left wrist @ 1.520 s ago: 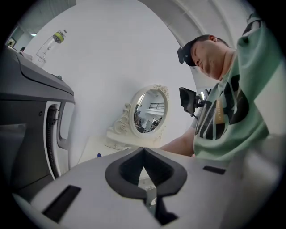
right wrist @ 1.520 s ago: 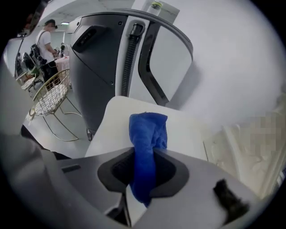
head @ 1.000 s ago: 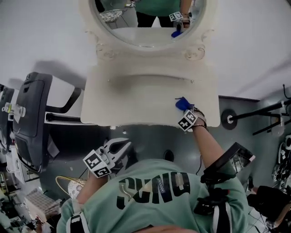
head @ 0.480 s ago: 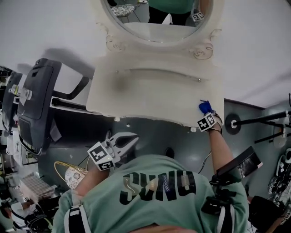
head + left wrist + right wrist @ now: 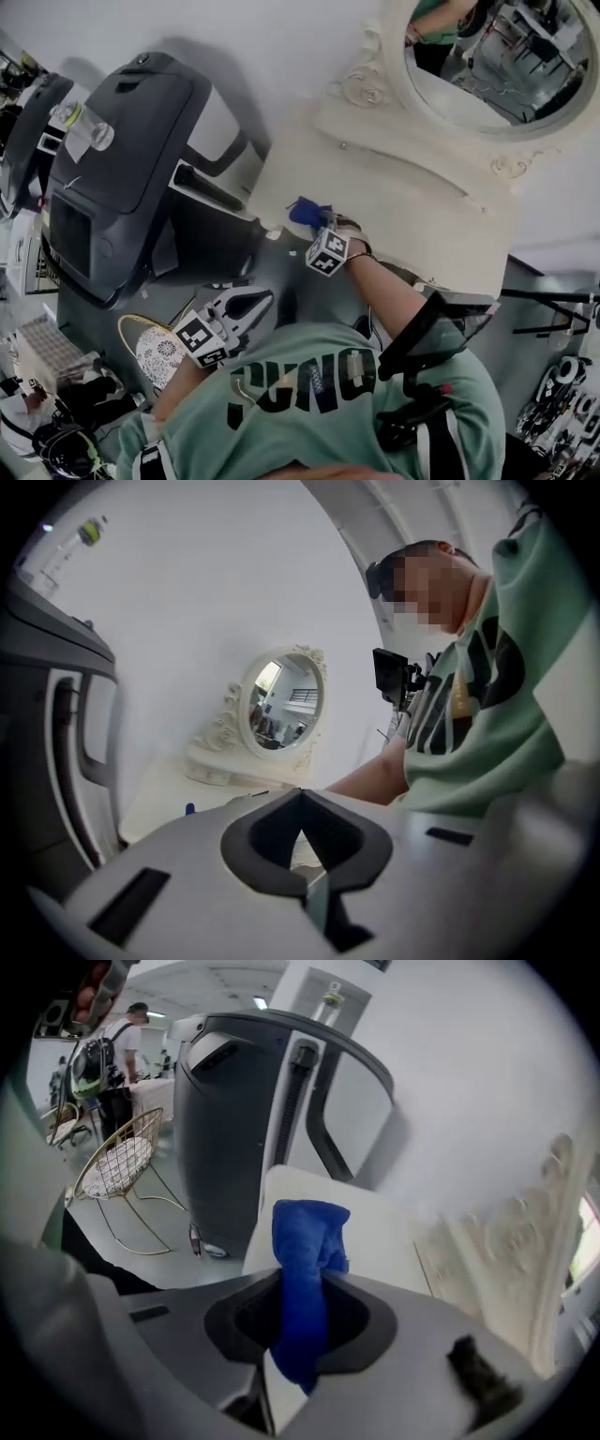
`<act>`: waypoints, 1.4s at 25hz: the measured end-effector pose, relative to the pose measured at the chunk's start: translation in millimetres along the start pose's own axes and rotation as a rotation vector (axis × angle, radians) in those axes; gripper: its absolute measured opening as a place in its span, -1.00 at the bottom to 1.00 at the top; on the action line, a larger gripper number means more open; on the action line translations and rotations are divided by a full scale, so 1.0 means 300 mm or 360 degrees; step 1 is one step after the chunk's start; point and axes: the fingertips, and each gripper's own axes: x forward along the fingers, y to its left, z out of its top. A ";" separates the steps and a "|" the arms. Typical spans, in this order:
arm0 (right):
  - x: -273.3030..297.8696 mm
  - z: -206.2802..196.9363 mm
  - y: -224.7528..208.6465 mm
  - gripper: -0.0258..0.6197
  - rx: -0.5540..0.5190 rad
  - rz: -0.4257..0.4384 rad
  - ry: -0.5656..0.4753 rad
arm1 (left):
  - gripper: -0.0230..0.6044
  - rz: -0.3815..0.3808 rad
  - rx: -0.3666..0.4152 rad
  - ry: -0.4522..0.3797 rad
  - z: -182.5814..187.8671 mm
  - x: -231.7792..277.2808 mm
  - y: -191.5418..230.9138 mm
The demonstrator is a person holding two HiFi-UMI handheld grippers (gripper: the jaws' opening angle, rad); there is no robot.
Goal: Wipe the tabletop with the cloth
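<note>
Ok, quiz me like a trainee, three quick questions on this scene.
1. True or false: the right gripper is shut on the blue cloth.
2. The left gripper holds: A a cloth, B nothing, C a bottle.
3. What stands at the back of the white tabletop?
Key: 1 true; 2 B; 3 an oval mirror.

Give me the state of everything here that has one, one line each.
cloth: bunched, clamped in the right gripper, at the table's corner.
right gripper: shut on the cloth.
left gripper: shut, empty, off the table.
tabletop: only the cloth at one corner.
mirror: upright at the table's back.
</note>
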 end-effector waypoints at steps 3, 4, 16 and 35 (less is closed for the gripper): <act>0.109 0.181 0.055 -0.67 -0.0139 0.0061 0.0005 | -0.90 0.0155 -0.0038 -0.0072 0.005 -0.152 0.081; 0.129 0.187 0.068 -0.67 -0.0162 0.0068 0.0025 | -0.90 0.0184 -0.0052 -0.0083 -0.003 -0.182 0.089; -0.349 -0.948 -0.100 -0.67 0.0393 -0.0167 0.0425 | -0.90 -0.0192 0.0101 0.0083 -0.111 0.372 -0.329; -0.627 -1.276 -0.088 -0.67 0.0605 -0.0216 0.0416 | -0.90 -0.0311 0.0063 0.0038 -0.124 0.558 -0.516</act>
